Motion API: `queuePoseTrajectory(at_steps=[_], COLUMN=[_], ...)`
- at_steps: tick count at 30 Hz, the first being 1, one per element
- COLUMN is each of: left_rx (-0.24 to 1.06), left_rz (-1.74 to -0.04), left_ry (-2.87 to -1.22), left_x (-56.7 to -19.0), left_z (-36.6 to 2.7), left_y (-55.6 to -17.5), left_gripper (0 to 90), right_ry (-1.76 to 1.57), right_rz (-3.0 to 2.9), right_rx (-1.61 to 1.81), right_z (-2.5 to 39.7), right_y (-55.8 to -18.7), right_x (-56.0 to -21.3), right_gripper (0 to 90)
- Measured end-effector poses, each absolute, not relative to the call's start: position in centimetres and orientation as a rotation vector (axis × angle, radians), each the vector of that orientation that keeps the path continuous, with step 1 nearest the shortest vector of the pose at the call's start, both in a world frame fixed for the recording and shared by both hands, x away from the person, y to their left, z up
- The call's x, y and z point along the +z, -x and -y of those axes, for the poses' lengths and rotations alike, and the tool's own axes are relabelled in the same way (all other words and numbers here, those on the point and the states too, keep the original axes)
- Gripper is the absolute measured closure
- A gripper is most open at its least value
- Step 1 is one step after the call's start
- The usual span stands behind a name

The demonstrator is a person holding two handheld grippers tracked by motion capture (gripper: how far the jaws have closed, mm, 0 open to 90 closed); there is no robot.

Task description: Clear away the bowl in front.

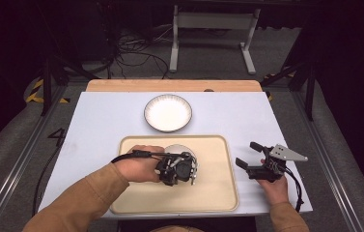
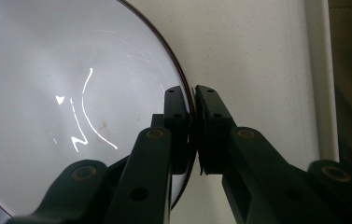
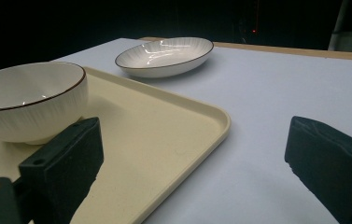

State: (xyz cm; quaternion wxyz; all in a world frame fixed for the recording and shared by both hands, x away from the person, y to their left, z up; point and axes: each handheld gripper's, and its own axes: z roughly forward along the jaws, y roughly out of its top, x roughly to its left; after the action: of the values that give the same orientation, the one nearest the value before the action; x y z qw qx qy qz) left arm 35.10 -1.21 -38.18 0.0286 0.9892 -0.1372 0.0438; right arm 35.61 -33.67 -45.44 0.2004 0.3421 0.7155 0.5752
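Fingers, left: the left gripper (image 1: 188,170) has its fingers (image 2: 176,116) pinched onto the rim of the bowl (image 2: 66,98), one inside and one outside the dark edge
Fingers, right: the right gripper (image 1: 249,155) is spread wide and holds nothing, resting over the tabletop (image 1: 102,121) just beside the tray (image 1: 218,193)
Bowl: sits on the tray, near its far edge, upright
Plate: the shallow plate (image 1: 168,112) stands apart on the tabletop beyond the tray
Doing it well: a rim pinch is thin, so I judge the lift should go straight up and slow, bowl level, wrist steady
Risk: the glossy rim may slip or swing
Right gripper's part: ready to steady the tray if it drags
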Motion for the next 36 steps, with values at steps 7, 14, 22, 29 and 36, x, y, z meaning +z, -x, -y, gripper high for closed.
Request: queuePoseTrajectory(at_steps=[7,14,22,29,36], left_rx=[0.115,0.055,0.003,0.027,0.054], left_rz=[0.434,0.409,0.298,0.198,0.108], left_ry=[-3.070,-3.070,-2.962,-2.849,-2.689], left_x=[-38.7,-38.8,-37.9,-36.5,-35.0], left_z=[1.2,1.2,0.4,-1.4,-3.7], left_y=[-35.0,-35.1,-35.7,-35.8,-35.7], left_gripper=[82.3,77.4,54.7,49.4,46.6], right_ry=[-0.955,-0.957,-0.956,-0.940,-0.918], right_rz=[-2.000,-1.999,-2.001,-2.017,-2.017], right_rx=[1.607,1.608,1.610,1.604,1.611], right_z=[33.7,33.7,33.7,33.6,33.5], right_y=[-35.6,-35.6,-35.6,-35.6,-35.6], right_x=[-45.4,-45.4,-45.4,-45.4,-45.4], right_gripper=[5.0,5.0,5.0,5.0,4.5])
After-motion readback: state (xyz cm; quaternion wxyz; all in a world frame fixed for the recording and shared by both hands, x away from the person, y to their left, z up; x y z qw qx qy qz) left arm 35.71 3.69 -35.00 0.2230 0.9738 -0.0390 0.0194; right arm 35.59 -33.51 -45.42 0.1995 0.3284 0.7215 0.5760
